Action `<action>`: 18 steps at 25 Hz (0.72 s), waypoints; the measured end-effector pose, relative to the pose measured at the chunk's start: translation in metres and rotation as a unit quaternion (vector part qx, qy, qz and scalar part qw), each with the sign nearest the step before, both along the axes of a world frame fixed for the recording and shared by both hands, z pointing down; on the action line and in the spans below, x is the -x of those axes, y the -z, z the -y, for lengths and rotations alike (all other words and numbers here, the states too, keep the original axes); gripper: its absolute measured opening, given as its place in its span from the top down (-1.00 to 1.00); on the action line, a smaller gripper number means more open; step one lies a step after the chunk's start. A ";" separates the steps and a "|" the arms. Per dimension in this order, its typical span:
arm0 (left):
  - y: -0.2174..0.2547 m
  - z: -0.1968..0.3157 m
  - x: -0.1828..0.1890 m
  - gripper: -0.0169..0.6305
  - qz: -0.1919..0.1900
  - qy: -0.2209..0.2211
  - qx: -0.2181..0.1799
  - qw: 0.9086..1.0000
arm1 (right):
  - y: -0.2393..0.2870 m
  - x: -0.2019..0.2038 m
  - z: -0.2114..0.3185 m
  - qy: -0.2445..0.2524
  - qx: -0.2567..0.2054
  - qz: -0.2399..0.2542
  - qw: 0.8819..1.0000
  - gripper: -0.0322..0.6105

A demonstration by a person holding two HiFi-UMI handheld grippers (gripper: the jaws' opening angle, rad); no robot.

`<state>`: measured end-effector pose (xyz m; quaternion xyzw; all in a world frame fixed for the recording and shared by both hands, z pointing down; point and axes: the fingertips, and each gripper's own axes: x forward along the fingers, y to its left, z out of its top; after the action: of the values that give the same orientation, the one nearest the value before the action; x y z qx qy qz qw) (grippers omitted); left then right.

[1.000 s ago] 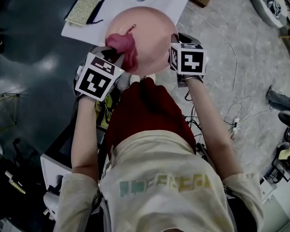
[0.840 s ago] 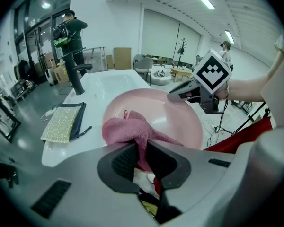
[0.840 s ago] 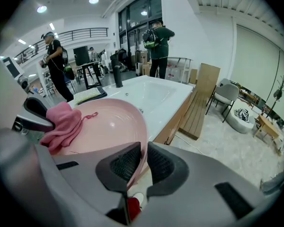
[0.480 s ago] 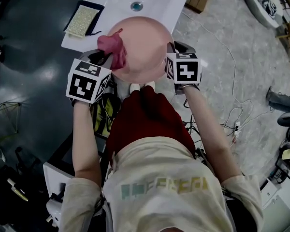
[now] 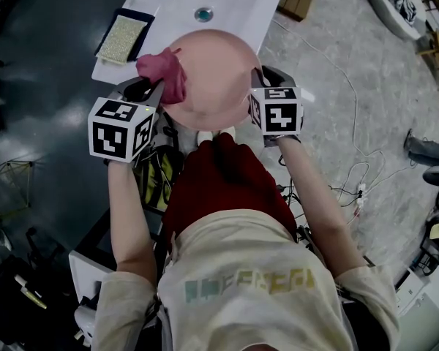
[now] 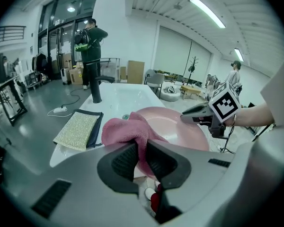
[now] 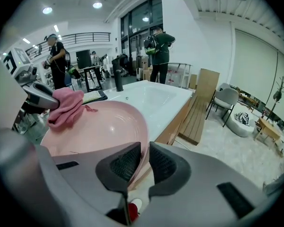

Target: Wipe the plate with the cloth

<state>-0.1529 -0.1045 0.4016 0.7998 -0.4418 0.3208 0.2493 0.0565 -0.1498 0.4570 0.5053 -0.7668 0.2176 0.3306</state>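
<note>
Pink terry cloth (image 6: pixel 127 128) is clamped between the closed jaws of the left claw (image 6: pixel 141 157). Its bunched free end lies against the left rim of the pink plate (image 5: pixel 216 79).

The right claw (image 7: pixel 143 162) is closed on the opposite rim. In the right gripper view the plate edge passes between the two dark pads (image 7: pixel 124 163).

The plate sits between the two claws, over the near end of the white surface (image 5: pixel 241 2). Whether it touches the surface cannot be determined.

Other items on the surface:
- A yellow-green scouring pad (image 5: pixel 121 34) lies on a dark mat (image 5: pixel 142 22) near the left corner, well apart from the plate.
- A round drain fitting (image 5: pixel 203 14) sits just beyond the plate.
- A dark upright post (image 6: pixel 96 90) stands at the far end.
</note>
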 end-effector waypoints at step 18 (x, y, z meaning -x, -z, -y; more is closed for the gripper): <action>0.033 0.023 0.010 0.76 -0.040 0.053 -0.089 0.994 | 0.036 -0.013 0.008 -0.027 -0.060 0.056 0.996 0.71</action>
<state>-0.1629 -0.1279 0.3686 0.8065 -0.5001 0.2343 0.2111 0.0696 -0.1581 0.4212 0.5323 -0.7815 0.2078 0.2504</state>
